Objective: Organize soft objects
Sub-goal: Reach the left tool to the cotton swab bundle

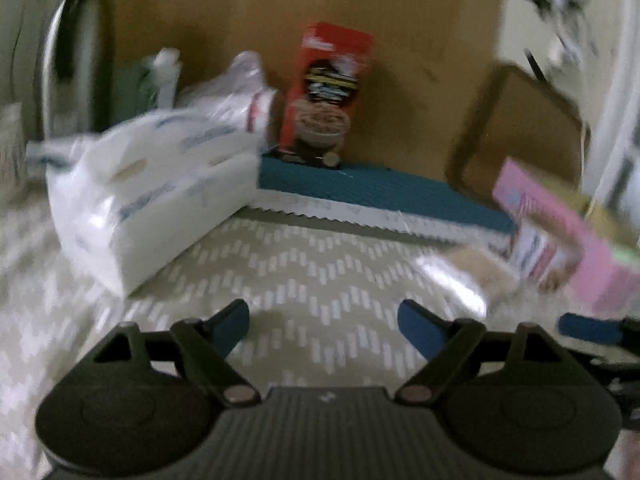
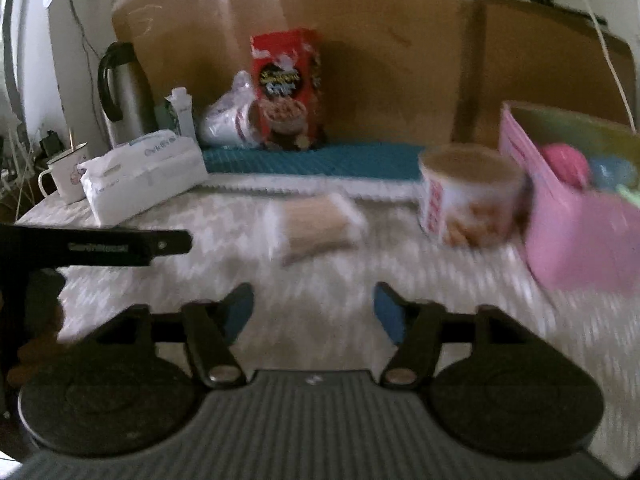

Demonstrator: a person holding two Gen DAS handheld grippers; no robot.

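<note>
one blurred red cereal box (image 2: 286, 90)

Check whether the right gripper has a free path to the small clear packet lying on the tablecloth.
Probably yes: the right gripper is open, and only bare tablecloth lies between it and the packet; the can stands off to the side.

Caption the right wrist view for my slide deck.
Open right hand-held gripper hovers over patterned tablecloth, facing wrapped packet.

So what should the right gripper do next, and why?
Probably ease forward toward the small soft packet lying on the table. The right gripper is open and empty, the packet sits just ahead, and the pink box holding soft balls stands to the right.
</note>
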